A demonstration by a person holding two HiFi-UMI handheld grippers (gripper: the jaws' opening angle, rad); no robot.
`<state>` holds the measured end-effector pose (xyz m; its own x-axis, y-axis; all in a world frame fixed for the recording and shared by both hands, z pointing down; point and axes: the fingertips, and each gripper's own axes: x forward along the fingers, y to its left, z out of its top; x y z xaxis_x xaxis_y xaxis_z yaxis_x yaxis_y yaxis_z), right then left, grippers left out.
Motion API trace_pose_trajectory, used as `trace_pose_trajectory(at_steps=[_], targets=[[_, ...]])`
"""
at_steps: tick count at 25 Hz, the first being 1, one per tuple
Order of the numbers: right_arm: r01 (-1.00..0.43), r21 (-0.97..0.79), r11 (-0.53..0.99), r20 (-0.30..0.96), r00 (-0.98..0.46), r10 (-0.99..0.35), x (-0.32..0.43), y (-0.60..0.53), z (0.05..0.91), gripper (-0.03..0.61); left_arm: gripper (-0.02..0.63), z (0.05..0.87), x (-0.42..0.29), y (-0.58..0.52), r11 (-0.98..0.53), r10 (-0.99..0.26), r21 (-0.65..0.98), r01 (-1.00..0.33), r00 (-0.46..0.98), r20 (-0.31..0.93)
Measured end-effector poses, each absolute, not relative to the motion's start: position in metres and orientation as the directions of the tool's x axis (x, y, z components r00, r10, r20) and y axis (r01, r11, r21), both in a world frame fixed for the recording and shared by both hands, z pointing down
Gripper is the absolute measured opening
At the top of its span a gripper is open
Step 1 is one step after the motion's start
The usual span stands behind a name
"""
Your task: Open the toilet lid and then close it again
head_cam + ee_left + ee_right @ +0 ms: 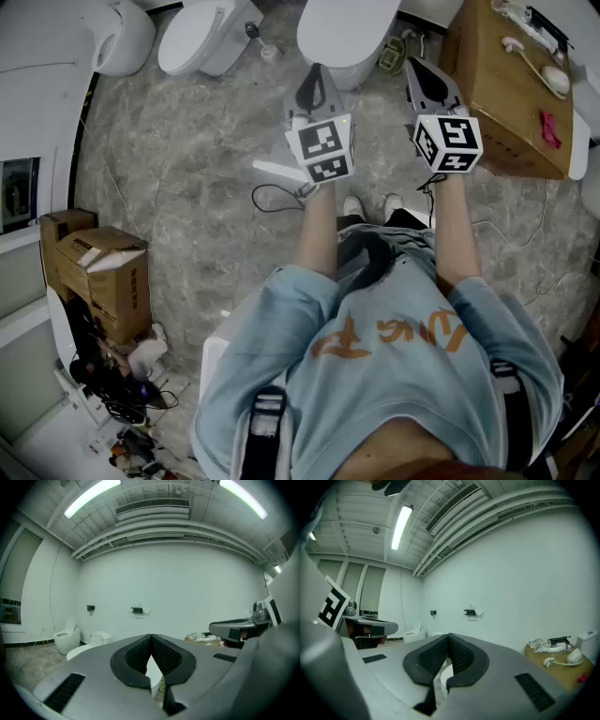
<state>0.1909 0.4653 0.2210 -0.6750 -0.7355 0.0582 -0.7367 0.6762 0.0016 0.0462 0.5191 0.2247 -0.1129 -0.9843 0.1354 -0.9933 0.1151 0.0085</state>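
Floor: grey marble-patterned tiles (187,197), with thin cables (272,199) trailing across them.
Room: plain white wall (197,588), ceiling strip lights (91,497) and a slatted vent (152,506); a small black wall holder (137,610) carries a scrap of white paper.
Toilet lid (347,26): white, lying down flat on the toilet straight ahead of the person's shoes (370,204).
Other toilets: two more white ones (202,37) stand to the left along the wall.
Left gripper (314,73): jaws pressed together with nothing between them, tip near the lid's front edge; I cannot tell if it touches.
Right gripper (418,66): jaws likewise closed and empty, just right of the lid.
Right side: brown cardboard box (492,103) with white items and a pink one on top.
Left side: stacked cartons (98,272) above a tangle of gear.
Writing: orange lettering on the light blue shirt (384,337), upside down and unreadable; black-and-white square markers on each cube (323,150); no brand legible.
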Motion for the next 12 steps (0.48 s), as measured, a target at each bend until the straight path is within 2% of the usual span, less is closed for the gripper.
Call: trace_pose_trajectory(at_steps=[6,12], targets=[[-0.773,0.041,0.634,0.039,-0.632,-0.774,0.184,0.472,0.223,0.012,0.024,0.227,0.037,0.528,0.069,-0.989,-0.001,-0.998,-0.069,0.134],[-0.781,0.07,0.621,0.038,-0.62,-0.784,0.177,0.476,0.218,0.012,0.023,0.237,0.002,0.544,0.118,-0.982,-0.012,-0.993,-0.118,0.144]])
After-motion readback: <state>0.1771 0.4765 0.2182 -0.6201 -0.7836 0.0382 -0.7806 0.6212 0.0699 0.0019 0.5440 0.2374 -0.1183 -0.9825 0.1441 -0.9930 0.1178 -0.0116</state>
